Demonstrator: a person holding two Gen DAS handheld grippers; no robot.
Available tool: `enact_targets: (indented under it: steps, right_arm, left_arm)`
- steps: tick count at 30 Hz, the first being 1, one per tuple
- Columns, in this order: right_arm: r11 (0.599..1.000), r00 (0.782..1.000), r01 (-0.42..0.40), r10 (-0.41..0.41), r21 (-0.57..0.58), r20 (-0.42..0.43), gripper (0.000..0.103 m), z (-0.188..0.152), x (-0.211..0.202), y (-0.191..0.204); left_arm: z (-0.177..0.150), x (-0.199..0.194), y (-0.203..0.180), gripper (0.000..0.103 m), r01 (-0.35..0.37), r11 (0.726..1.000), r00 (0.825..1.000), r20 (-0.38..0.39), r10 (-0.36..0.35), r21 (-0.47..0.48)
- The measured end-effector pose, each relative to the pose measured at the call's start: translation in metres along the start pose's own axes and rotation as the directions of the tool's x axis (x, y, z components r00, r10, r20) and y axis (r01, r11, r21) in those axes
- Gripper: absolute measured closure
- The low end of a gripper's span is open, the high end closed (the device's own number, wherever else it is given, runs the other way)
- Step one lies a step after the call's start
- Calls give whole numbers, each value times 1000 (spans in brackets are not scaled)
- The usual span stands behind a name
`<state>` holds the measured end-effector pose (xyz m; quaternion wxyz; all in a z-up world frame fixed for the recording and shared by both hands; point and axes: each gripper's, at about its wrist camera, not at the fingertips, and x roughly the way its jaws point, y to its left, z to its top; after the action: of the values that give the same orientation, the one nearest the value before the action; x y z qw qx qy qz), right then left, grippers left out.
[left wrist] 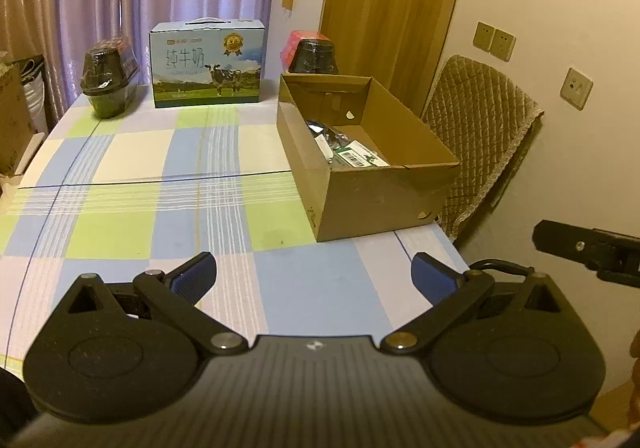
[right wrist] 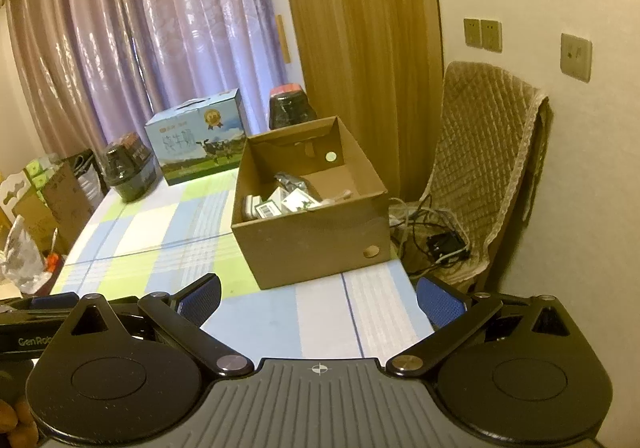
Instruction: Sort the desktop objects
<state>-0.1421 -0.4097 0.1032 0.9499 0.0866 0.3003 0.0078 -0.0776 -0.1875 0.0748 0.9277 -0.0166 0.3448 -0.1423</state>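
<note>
Tongs first: the left tongs (left wrist: pixel 314 274) and right tongs (right wrist: pixel 318 298) both hang spread wide and empty over the near edge of the checked worktop (left wrist: pixel 168 208). The sorting looks nearly done or between picks, since nothing loose lies close by. Packets (right wrist: pixel 280 204) already sit inside the cardboard box (left wrist: pixel 380 200) toward the right edge. Any next pick means a long reach to the two dark jars (left wrist: pixel 106 82) or milk carton (left wrist: pixel 206 64) at the far end; the box partly hides the right-hand jar.
</note>
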Motion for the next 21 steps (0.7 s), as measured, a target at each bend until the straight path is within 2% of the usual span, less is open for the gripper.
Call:
enact_targets:
  steps: [21]
  right_arm:
    - [1000, 1000, 2, -2, -8, -1, 2, 0, 0, 0]
  left_arm:
    - [-4, 0, -3, 1, -17, 1000, 1000, -8, 17, 17]
